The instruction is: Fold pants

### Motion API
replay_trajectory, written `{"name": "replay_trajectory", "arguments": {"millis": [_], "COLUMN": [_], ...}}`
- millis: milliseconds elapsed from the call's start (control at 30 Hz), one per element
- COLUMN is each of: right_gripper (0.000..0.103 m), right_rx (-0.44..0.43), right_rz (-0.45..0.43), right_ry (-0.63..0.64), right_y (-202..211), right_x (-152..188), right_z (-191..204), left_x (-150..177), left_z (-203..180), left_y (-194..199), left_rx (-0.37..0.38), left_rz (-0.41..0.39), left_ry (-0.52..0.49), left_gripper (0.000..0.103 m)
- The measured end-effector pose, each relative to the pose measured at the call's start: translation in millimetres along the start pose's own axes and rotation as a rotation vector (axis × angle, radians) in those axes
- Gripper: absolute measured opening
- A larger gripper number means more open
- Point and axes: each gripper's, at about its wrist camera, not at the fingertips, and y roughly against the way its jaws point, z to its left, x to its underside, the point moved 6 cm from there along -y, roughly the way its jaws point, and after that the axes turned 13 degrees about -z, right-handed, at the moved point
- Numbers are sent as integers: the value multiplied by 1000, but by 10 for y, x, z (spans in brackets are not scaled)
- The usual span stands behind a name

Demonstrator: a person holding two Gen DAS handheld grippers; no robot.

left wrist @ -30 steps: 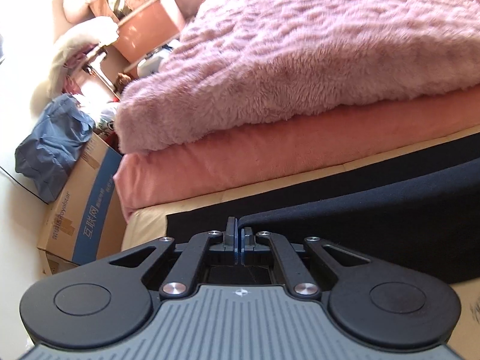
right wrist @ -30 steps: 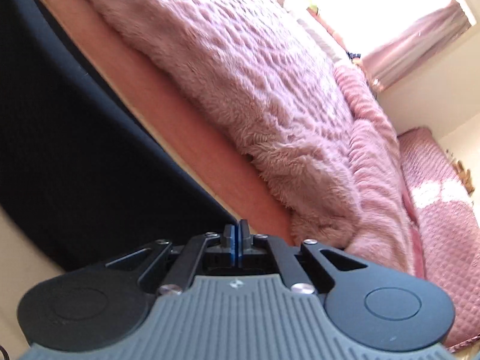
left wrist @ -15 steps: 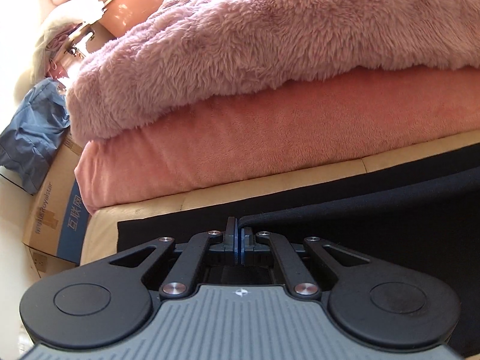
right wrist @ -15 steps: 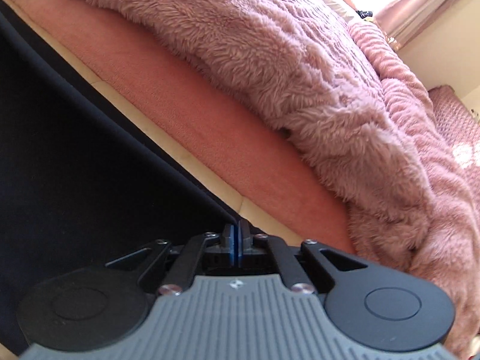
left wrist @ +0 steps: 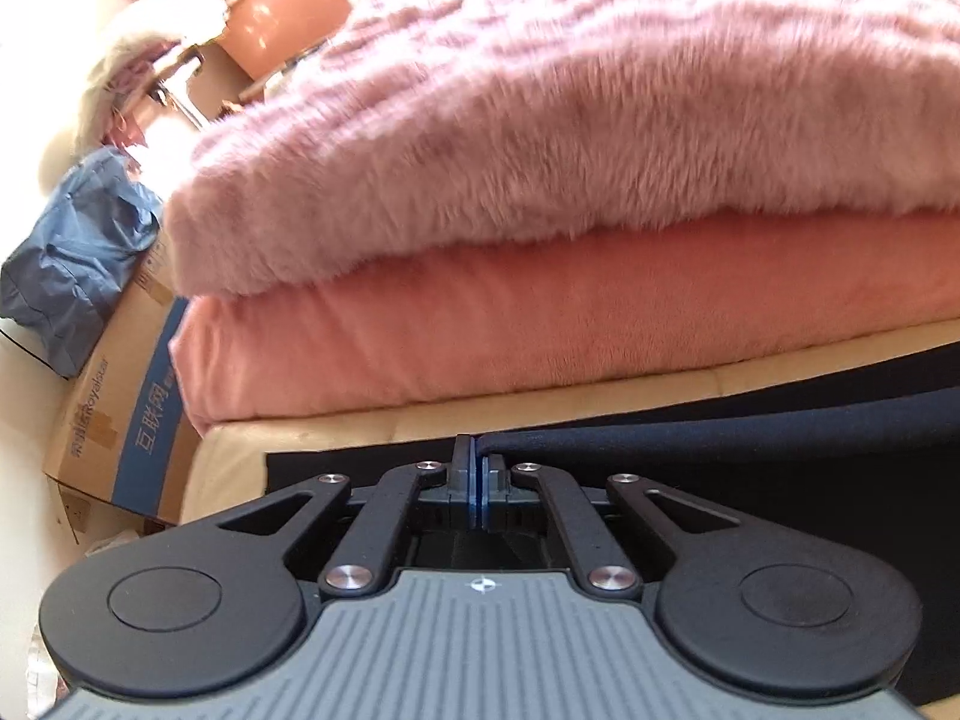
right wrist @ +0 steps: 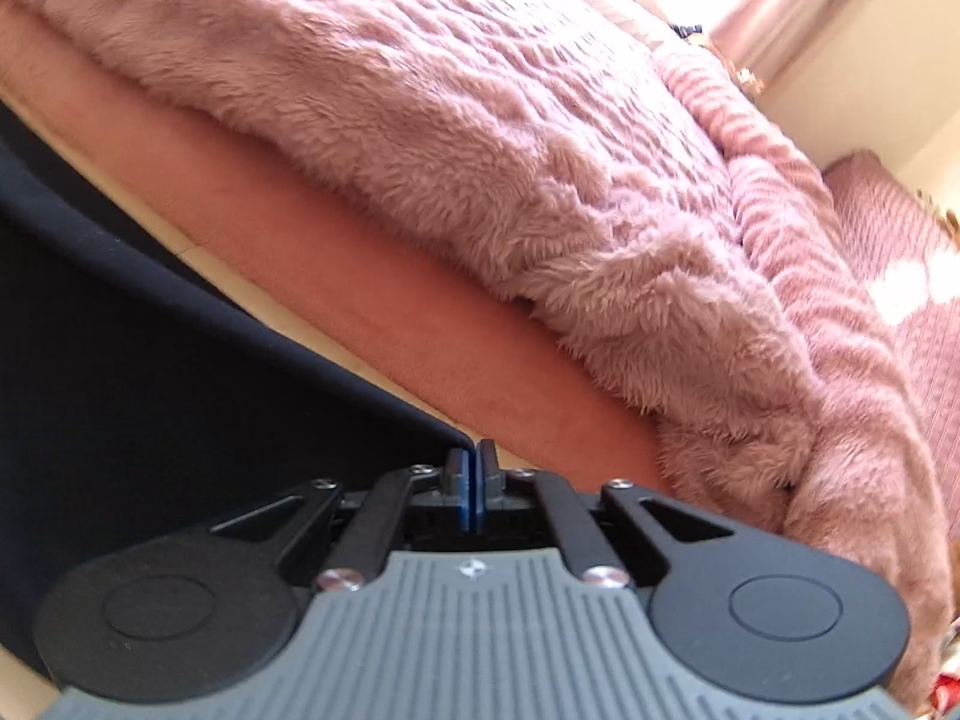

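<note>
Left claw (left wrist: 476,468) is pinching the dark navy pants (left wrist: 750,450), its two fingers pressed together on a raised edge of the cloth that is running off to the claw's right. Under that lifted edge, a second dark layer of the pants is lying flat on the cream bed surface (left wrist: 540,414), reaching a little way to the claw's left. Ahead of the claw, a salmon-pink blanket (left wrist: 540,324) is lying along the bed, and a fluffy pink throw (left wrist: 570,150) is resting on top of it. Off to the claw's left, a cardboard box (left wrist: 114,420) with a blue printed stripe is standing beside the bed, with a crumpled blue bag (left wrist: 78,252) sitting above it and a brown tub (left wrist: 282,12) further back.

Right claw (right wrist: 473,462) is likewise closed tight, gripping a corner of the pants (right wrist: 150,360), whose dark cloth is spreading away to the claw's left and filling that side of the view. Straight ahead and to the claw's right, the salmon-pink blanket (right wrist: 360,288) is running along a strip of the cream bed surface (right wrist: 198,243), with the fluffy pink throw (right wrist: 480,120) heaped over it.
</note>
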Motion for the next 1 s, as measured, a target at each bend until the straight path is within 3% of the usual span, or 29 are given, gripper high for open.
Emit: {"name": "replay_trajectory", "arguments": {"millis": [200,433,533,600,667,833,900,967,1000], "right_gripper": [0,0,4,18,81,75,64,42,38], "right_rx": [-5,14,19,9,32,70,69,75,76], "right_rz": [38,12,-20,-62,-115,-134,-120,-100,-96], "right_ry": [-76,-123,-166,-215,-262,-400,-483,-551,-597], "right_y": [-370,-410,-311,-176,-2,236,221,150,108], "right_x": [145,155,127,106,102,279,395,486,532], "right_z": [92,76,12,-59,-153,-455,-579,-668,-704], "left_x": [160,219,220,220,222,236,240,241,240], "left_z": [-82,-89,-93,-111,-120,-98,-118,-138,-151], "left_y": [-286,-370,-356,-352,-349,-375,-374,-372,-370], "left_rx": [8,2,7,15,22,23,17,11,11], "left_rz": [29,3,-5,-7,-8,-15,-17,-15,-15], "left_ry": [7,29,6,-1,-1,-8,-17,-21,-23], "left_gripper": [1,14,14,14,14,12,11,10,9]}}
